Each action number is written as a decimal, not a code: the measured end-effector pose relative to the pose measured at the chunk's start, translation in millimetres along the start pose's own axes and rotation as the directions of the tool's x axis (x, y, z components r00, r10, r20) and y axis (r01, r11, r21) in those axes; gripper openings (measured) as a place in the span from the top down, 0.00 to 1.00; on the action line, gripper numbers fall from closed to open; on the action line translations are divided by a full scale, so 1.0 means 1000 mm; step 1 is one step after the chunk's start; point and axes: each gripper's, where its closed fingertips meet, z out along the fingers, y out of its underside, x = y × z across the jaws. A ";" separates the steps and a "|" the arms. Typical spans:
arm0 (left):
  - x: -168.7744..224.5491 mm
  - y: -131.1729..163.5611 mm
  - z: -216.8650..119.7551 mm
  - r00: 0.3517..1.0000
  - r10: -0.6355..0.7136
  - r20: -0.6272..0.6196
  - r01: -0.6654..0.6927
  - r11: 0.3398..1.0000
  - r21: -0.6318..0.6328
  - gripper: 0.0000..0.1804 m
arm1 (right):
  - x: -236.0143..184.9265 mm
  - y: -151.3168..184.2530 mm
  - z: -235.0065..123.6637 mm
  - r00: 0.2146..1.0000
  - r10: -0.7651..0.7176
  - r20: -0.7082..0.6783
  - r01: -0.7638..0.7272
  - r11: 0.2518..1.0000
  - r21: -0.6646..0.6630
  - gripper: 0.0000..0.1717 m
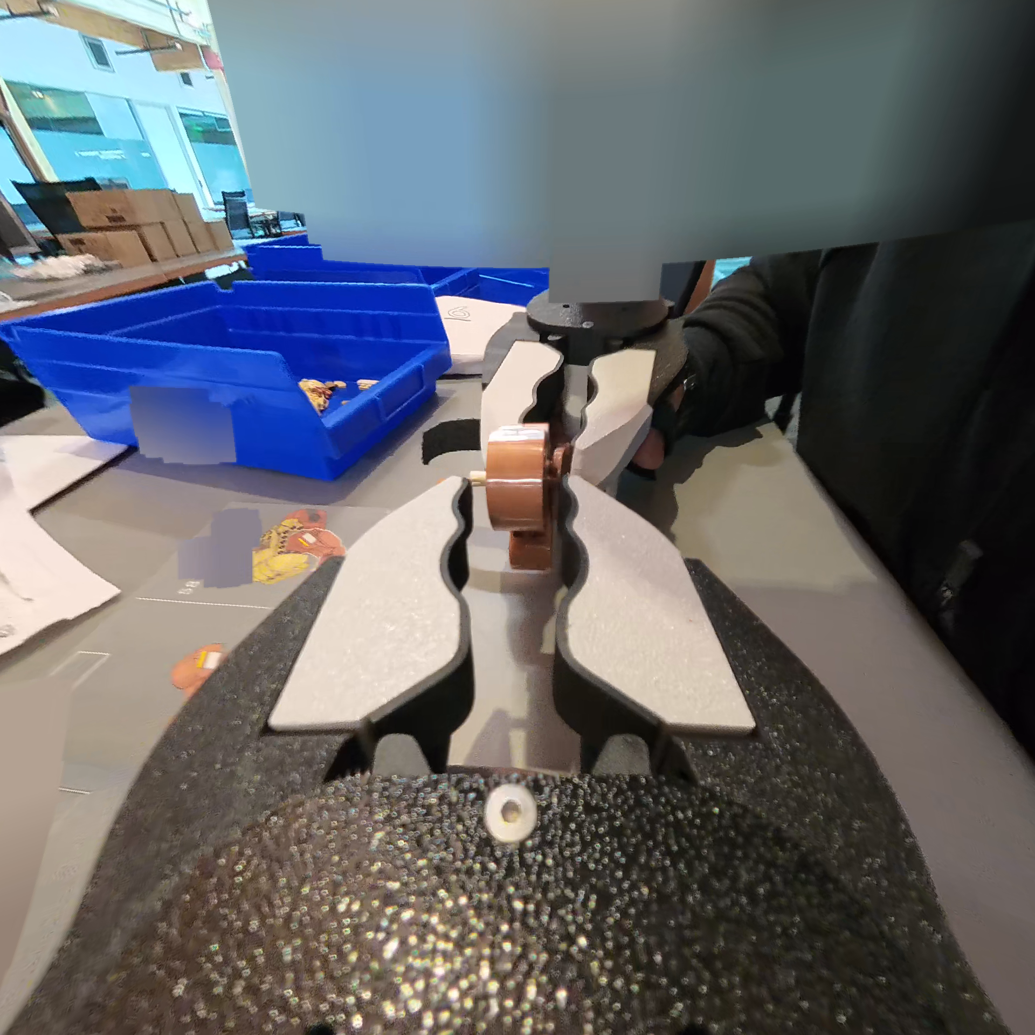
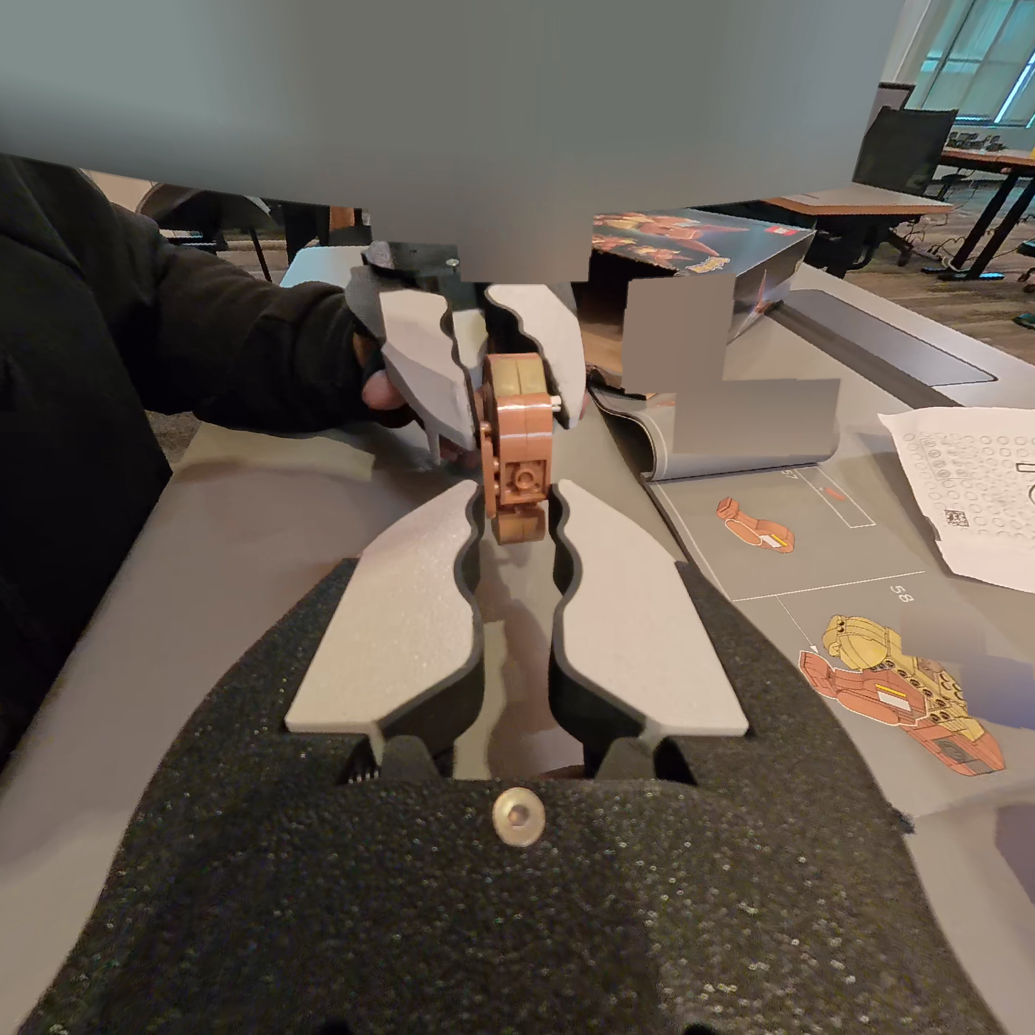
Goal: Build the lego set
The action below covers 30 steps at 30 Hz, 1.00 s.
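Brick model (image 2: 518, 448), copper-brown, sits mid-frame, pinched between your two tools above the worktop (image 2: 252, 532). Your left tool (image 1: 515, 493) is narrowed on its rounded upper end; your right tool (image 2: 515, 498) is narrowed on the studded lower block, likely so both ends stay steady. Instruction booklet (image 2: 840, 560) lies lower right, blue bin (image 1: 224, 358) upper left, neither in the way.

Both grippers (image 1: 515, 498) (image 2: 515, 498) have pale grey wavy-edged fingers on speckled black bodies with one silver screw (image 1: 509, 811); black sleeves (image 2: 196, 336) behind
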 end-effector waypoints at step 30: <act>-0.022 0.003 0.003 0.848 -0.528 -0.055 0.530 0.846 0.057 0.88 | 0.015 0.002 -0.004 0.611 0.742 0.276 -0.760 0.647 -0.055 0.88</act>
